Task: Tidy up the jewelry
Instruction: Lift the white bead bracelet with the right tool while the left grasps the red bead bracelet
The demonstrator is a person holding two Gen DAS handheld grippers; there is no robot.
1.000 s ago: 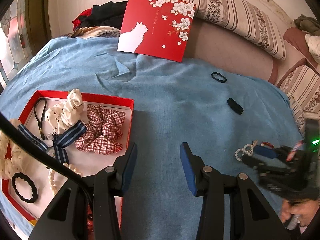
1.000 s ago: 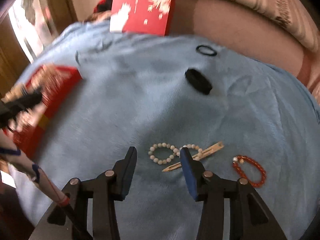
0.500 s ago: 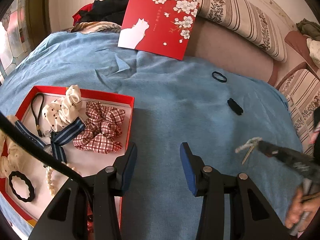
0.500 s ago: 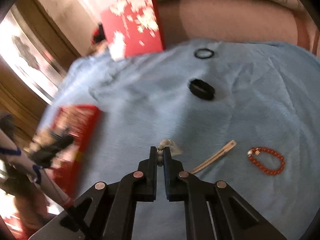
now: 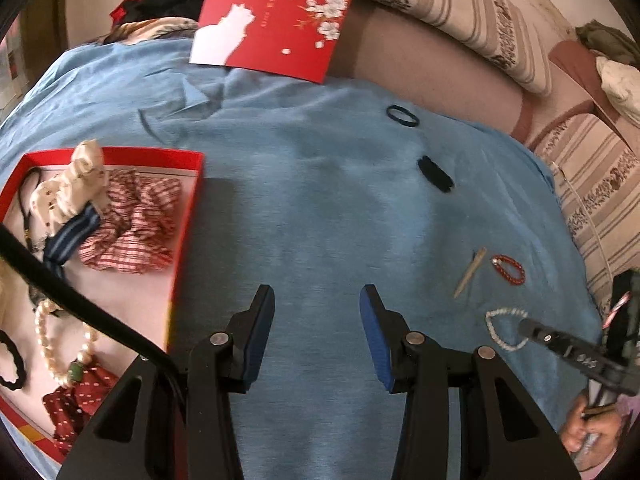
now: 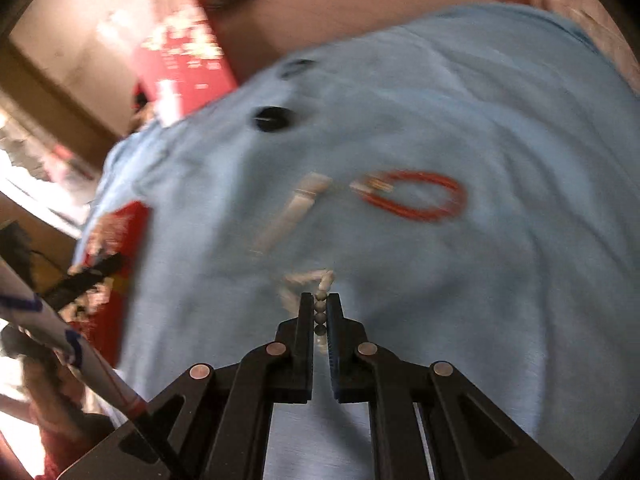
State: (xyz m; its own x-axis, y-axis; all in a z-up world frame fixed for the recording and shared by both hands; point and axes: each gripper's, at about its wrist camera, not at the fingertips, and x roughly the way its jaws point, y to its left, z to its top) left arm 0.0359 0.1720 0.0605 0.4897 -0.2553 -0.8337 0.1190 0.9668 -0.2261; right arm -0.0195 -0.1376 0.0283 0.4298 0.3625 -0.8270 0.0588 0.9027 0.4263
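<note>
My right gripper (image 6: 320,300) is shut on a white bead bracelet (image 6: 320,310); it shows in the left wrist view (image 5: 522,324) with the bracelet (image 5: 500,326) hanging from it above the blue cloth. A red bead bracelet (image 5: 509,269) (image 6: 416,196), a gold hair clip (image 5: 470,273) (image 6: 292,212), a black clip (image 5: 435,173) (image 6: 272,119) and a black hair tie (image 5: 403,115) lie on the cloth. My left gripper (image 5: 316,300) is open and empty beside the red tray (image 5: 188,216), which holds scrunchies, a pearl necklace (image 5: 48,340) and hair ties.
A red box lid (image 5: 276,16) with white flowers leans against the sofa back at the far edge. Striped cushions (image 5: 472,12) lie behind the blue cloth (image 5: 320,200). The right wrist view is motion-blurred.
My right gripper closed on the white bead bracelet and lifted it off the cloth, then swung right and nearer. My left gripper stayed open beside the tray.
</note>
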